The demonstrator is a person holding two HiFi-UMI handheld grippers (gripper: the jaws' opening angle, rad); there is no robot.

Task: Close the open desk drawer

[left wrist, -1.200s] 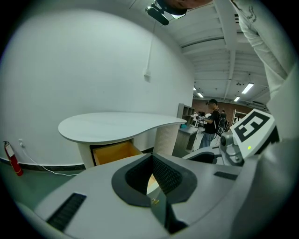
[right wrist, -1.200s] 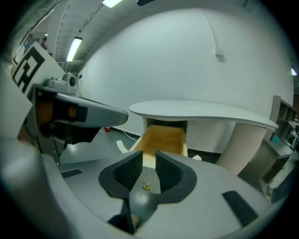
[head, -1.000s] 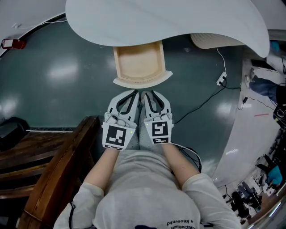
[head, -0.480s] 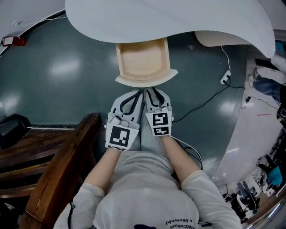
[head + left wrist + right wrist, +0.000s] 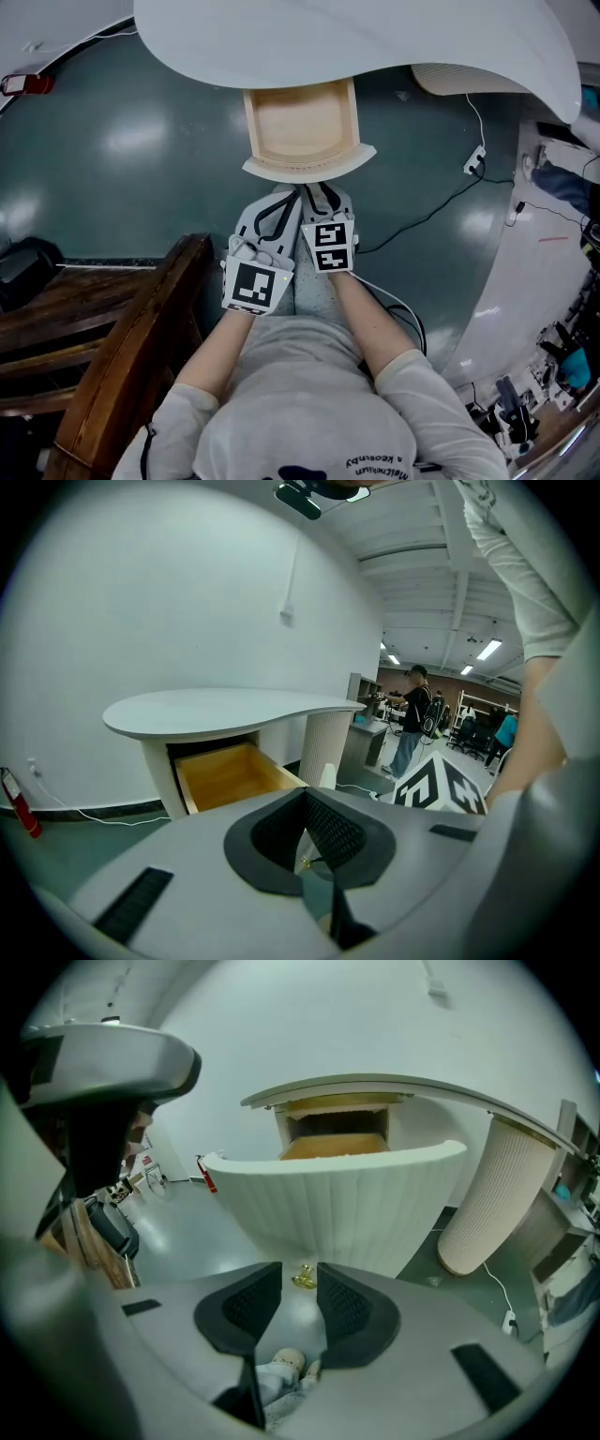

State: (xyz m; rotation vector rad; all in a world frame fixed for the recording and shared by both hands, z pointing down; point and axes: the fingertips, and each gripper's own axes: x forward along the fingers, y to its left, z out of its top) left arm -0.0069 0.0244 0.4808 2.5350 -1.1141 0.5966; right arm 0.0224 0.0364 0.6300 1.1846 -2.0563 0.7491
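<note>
The wooden drawer (image 5: 298, 127) stands pulled out from under the white desk top (image 5: 356, 42). Its curved white front (image 5: 309, 166) faces me. Both grippers sit side by side just short of that front. My right gripper (image 5: 319, 197) is opening. Its dark pads (image 5: 251, 1302) stand apart with nothing between them. The small brass knob (image 5: 303, 1277) under the ribbed front (image 5: 347, 1204) lies just beyond their tips, untouched. My left gripper (image 5: 272, 211) is beside it, jaws meeting at the tips and holding nothing. In the left gripper view the knob (image 5: 302, 862) glints through a thin slit.
A dark wooden chair (image 5: 122, 356) stands close at my left. A black cable (image 5: 431, 216) with a white plug (image 5: 472, 161) runs over the green floor at the right. The desk's ribbed pedestal (image 5: 492, 1194) is right of the drawer. A person (image 5: 410, 719) stands far off.
My right gripper has moved closer to the drawer front and its jaws have spread. The left gripper has hardly moved.
</note>
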